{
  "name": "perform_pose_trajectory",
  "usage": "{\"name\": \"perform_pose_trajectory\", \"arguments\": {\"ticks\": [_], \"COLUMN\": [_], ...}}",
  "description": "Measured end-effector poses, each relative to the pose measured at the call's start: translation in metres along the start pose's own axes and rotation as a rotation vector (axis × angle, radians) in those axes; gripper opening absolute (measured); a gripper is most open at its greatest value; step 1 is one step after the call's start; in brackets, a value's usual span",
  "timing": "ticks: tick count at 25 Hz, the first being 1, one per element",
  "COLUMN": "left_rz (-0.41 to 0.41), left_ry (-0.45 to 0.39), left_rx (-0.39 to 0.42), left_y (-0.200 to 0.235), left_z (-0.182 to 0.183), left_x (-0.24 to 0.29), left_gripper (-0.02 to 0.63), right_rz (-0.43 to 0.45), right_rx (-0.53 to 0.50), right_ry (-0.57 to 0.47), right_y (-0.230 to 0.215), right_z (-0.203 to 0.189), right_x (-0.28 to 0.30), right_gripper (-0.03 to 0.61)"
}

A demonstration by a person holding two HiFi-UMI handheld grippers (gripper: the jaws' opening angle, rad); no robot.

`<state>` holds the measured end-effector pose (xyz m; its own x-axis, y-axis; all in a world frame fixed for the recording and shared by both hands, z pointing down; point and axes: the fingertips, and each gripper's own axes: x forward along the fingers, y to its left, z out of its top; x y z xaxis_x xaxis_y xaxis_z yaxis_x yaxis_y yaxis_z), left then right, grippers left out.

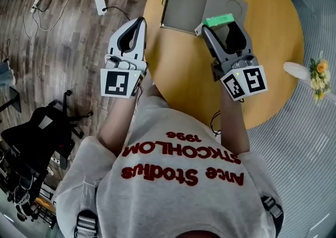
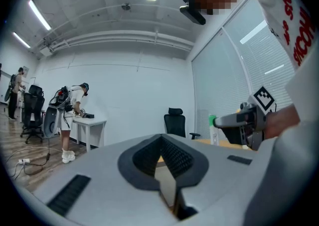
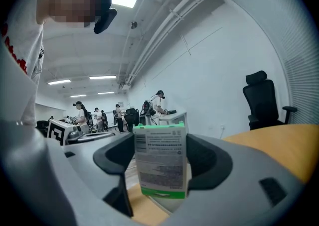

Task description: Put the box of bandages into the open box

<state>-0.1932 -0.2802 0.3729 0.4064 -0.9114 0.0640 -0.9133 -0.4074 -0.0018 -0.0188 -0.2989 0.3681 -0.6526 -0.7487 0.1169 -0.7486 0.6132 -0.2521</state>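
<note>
Grey sweatshirt w/ red lettering (image 1: pixel 181 171) nearest, on a person standing at the table, both forearms stretched fwd.

L hand: grey two-jaw left gripper (image 1: pixel 140 21) w/ marker cube, held over the table's near-left edge. Jaws pressed together at the tips, nothing between the black ribbed pads. Well apart from both boxes.

R hand: grey two-jaw right gripper (image 1: pixel 220 26), also w/ marker cube, out over the tabletop. Jaws clenched on the small white box of bandages w/ green top and bottom bands (image 1: pixel 219 20). Box upright, pinched by its two side faces, printed text panel facing back along the jaws. Can't tell whether its base touches anything below.

Just beyond the R tips: shallow grey cardboard open box (image 1: pixel 184 5), lying flat, inside bare. Its lid flap (image 1: pixel 227 2) is folded out to the right, a round mark on it. Bandage box sits at the near edge of that flap, beside the tray part, not in it.

All on a round yellow-wood table (image 1: pixel 273 79).

Off the table's R side: small bunch of yellow and white flowers (image 1: pixel 318 74). L side, on dark wood-plank floor (image 1: pixel 63 38): black office chair (image 1: pixel 39 129), white charger block w/ cable (image 1: pixel 100 4).

Farther back in the room: several people at a white desk, white walls, ceiling strip lights.
</note>
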Motion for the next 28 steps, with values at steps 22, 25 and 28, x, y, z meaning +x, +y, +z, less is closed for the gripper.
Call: {"name": "perform_pose_trajectory", "arguments": {"ticks": [22,25,28], "left_rz": [0.001,-0.001,-0.006], "left_ry": [0.086,0.092,0.084], "left_rx": [-0.054,-0.050,-0.045], "left_y": [0.049,0.048,0.047], "left_z": [-0.038,-0.039,-0.039], "left_x": [0.028,0.028,0.027], "left_gripper": [0.006,0.006,0.006], "right_rz": [-0.131,-0.134,-0.130], "right_rx": [0.139,0.122,0.102], "right_ry": [0.372,0.374,0.383], "right_y": [-0.039,-0.039,-0.036], "right_z": [-0.146,-0.148,-0.152], "right_x": [0.093,0.095,0.096], "right_gripper": [0.328,0.328,0.328]}}
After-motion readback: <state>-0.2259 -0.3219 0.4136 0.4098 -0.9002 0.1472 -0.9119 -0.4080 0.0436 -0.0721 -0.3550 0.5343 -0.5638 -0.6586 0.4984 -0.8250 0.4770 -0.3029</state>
